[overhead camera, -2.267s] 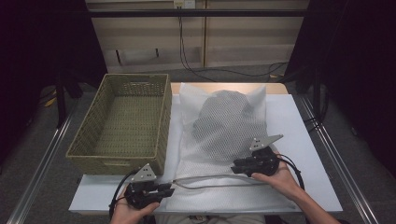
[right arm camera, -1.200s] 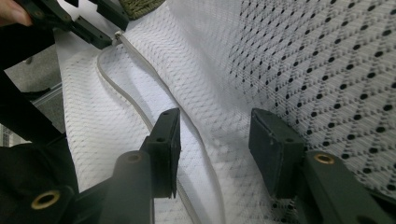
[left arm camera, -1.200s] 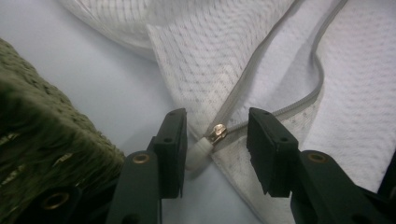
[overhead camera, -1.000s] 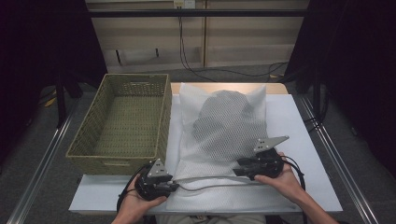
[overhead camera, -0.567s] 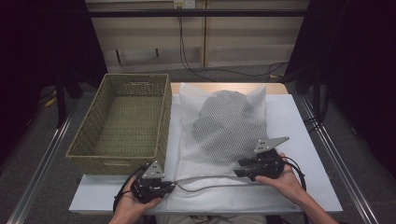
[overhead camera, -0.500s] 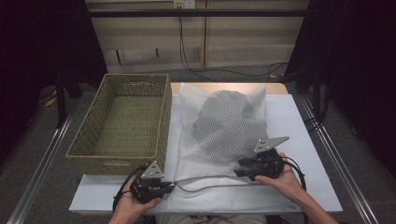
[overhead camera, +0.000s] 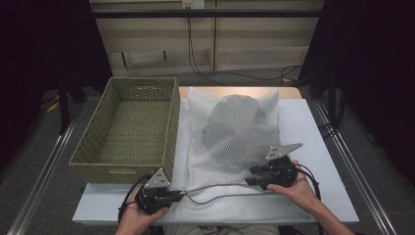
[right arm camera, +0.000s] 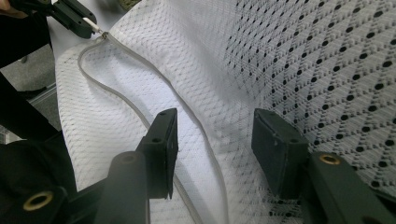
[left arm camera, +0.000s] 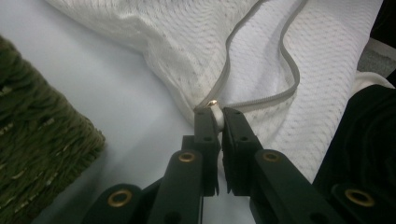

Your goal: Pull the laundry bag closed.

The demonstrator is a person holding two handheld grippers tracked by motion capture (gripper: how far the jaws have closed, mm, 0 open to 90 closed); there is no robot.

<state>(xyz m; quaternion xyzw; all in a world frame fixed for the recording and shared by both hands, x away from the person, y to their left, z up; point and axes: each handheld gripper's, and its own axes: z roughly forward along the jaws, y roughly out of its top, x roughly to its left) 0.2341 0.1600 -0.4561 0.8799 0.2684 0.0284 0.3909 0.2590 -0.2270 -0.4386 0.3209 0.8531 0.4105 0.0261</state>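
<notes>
At the near-left corner of the mesh laundry bag (overhead camera: 235,147) lying on the surface (overhead camera: 323,147), the left gripper (left arm camera: 215,116) is pinching the zipper pull (left arm camera: 213,103), the zipper track (overhead camera: 215,188) running rightward toward the right gripper (right arm camera: 212,140), which is hovering with jaws spread over the mesh.
</notes>
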